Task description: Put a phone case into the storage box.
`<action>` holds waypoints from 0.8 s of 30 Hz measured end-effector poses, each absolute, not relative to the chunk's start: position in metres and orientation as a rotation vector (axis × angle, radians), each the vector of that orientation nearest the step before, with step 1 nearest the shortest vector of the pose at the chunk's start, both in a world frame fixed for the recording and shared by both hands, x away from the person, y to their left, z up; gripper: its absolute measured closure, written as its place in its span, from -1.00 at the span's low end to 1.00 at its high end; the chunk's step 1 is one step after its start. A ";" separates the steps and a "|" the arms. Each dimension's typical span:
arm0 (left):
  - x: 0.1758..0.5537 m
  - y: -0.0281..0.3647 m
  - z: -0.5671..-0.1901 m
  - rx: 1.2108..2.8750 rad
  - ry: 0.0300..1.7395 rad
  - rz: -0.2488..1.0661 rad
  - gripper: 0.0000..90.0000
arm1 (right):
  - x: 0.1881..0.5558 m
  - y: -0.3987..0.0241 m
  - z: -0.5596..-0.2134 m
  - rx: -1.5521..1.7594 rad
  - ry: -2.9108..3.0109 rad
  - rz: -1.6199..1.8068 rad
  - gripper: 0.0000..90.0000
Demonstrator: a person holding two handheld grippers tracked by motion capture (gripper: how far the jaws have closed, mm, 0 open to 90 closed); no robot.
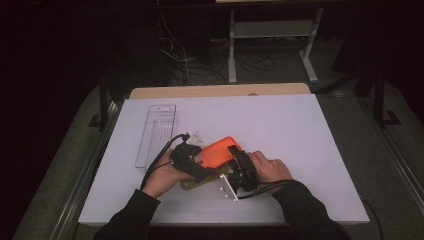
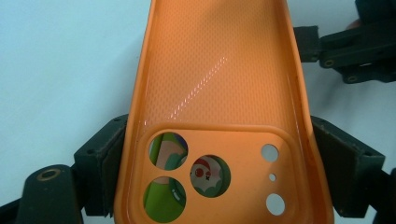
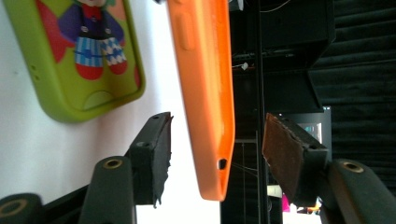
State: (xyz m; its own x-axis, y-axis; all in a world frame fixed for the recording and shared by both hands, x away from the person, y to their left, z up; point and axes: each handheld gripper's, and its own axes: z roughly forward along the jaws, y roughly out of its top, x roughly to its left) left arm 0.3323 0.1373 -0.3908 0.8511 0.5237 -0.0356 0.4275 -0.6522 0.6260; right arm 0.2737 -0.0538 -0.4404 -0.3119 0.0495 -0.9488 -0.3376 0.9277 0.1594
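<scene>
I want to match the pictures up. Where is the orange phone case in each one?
High view: orange phone case sits mid-table, between both grippers.
Left gripper view: orange phone case runs up the centre, inside showing.
Right gripper view: orange phone case stands edge-on, centre.
Shared landmark: green cartoon case.

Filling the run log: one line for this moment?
left gripper: shut on orange silicone phone case | right gripper: open around its edge | green case: on table

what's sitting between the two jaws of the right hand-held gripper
The bottom end of the orange phone case, edge-on in the right gripper view. Gaps show on both sides, so the right hand-held gripper isn't pressing on it yet.
</scene>
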 end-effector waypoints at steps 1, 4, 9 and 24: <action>0.332 0.137 -0.391 2.380 0.685 0.194 -0.65 | 0.273 -0.053 -0.441 -0.217 1.844 0.387 0.00; 0.332 0.136 -0.391 2.380 0.677 0.192 -0.65 | 0.273 -0.052 -0.443 -0.233 1.817 0.382 0.08; 0.330 0.135 -0.391 2.380 0.674 0.188 -0.65 | 0.271 -0.050 -0.445 -0.245 1.802 0.375 0.23; 0.330 0.134 -0.391 2.383 0.667 0.181 -0.65 | 0.267 -0.047 -0.447 -0.280 1.846 0.357 0.60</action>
